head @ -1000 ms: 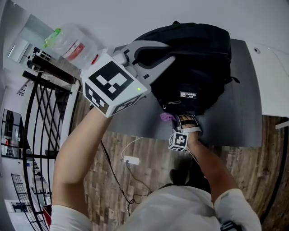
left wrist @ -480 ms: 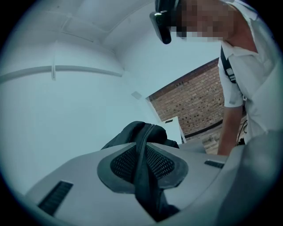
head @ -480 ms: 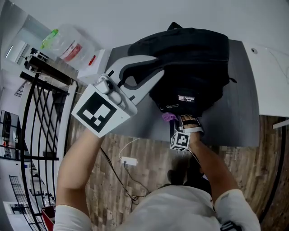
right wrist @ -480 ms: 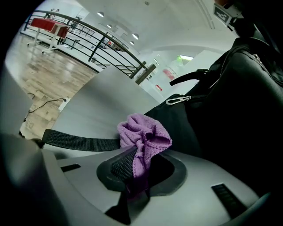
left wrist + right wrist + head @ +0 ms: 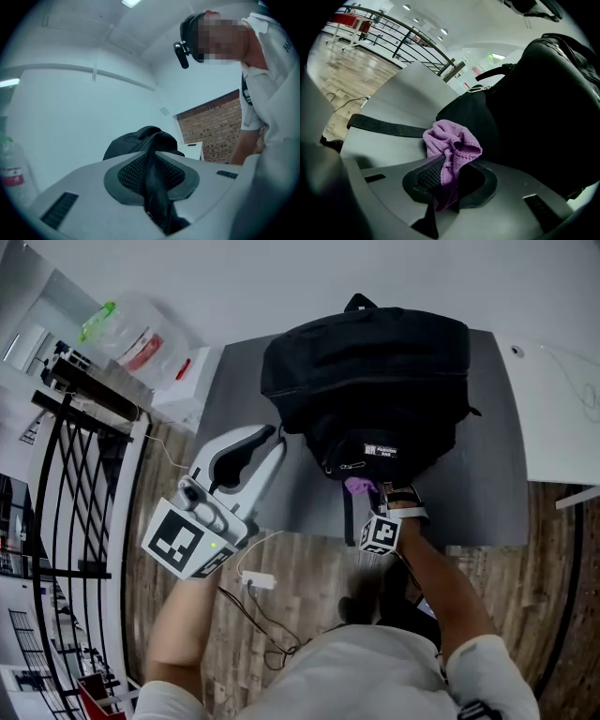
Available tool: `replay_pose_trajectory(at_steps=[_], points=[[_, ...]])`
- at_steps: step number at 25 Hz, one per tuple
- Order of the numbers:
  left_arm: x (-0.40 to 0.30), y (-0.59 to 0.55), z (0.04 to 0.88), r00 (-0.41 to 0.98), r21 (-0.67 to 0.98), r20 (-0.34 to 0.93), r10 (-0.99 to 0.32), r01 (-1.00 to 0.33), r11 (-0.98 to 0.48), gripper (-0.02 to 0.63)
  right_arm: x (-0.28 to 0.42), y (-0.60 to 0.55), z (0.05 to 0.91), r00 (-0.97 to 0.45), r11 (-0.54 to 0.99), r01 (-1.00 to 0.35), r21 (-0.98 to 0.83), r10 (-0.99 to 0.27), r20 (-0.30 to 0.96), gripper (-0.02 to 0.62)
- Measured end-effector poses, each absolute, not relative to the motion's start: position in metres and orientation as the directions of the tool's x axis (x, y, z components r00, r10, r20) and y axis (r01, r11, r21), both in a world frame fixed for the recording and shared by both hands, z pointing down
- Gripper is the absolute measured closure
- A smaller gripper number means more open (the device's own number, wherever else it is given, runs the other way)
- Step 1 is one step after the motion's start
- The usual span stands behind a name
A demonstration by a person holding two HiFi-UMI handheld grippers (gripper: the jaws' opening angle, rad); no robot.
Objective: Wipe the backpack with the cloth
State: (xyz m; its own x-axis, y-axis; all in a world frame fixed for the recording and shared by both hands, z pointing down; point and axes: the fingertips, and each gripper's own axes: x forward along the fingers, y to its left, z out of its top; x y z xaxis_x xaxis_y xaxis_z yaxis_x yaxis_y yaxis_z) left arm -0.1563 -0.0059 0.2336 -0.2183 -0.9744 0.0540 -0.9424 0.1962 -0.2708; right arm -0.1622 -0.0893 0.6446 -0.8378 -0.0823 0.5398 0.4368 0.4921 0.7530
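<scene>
A black backpack [image 5: 375,371] lies on the grey table [image 5: 497,474]. My left gripper [image 5: 274,435] reaches in from the lower left to the pack's left corner. In the left gripper view the gripper [image 5: 152,161] is shut on a black strap [image 5: 153,192] that runs up to the backpack [image 5: 136,140]. My right gripper [image 5: 380,491] sits at the pack's near side, shut on a purple cloth [image 5: 357,486]. The right gripper view shows the cloth [image 5: 452,143] bunched between the jaws of the gripper [image 5: 450,171], against the backpack's [image 5: 543,103] dark fabric. A loose strap [image 5: 389,125] lies on the table.
A clear water bottle [image 5: 127,329] and a white box [image 5: 187,371] stand at the table's far left. A black railing [image 5: 80,474] runs along the left. A white power strip [image 5: 258,579] with cables lies on the wood floor. A white table [image 5: 558,399] adjoins on the right.
My left gripper has swung down and to the left, from above the backpack to the table's left front edge. The right gripper with the cloth has barely moved.
</scene>
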Motion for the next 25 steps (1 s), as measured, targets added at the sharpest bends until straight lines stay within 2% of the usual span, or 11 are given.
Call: replay_pose_trajectory(at_steps=[4, 9, 25], points=[[-0.145, 0.020, 0.260, -0.283, -0.118, -0.002, -0.959, -0.952, 0.281, 0.554, -0.153, -0.110, 0.644, -0.829, 0.489, 0.429, 0.760, -0.122, 0.546, 0.518], [-0.134, 0.033, 0.306, -0.333, 0.033, 0.012, -0.943, -0.942, 0.333, 0.554, -0.146, -0.129, 0.643, -0.819, 0.482, 0.423, 0.767, -0.159, 0.552, 0.518], [-0.090, 0.008, 0.365, -0.311, 0.208, 0.065, -0.948, -0.925, 0.318, 0.554, -0.113, -0.202, 0.647, -0.779, 0.530, 0.380, 0.758, -0.258, 0.571, 0.518]])
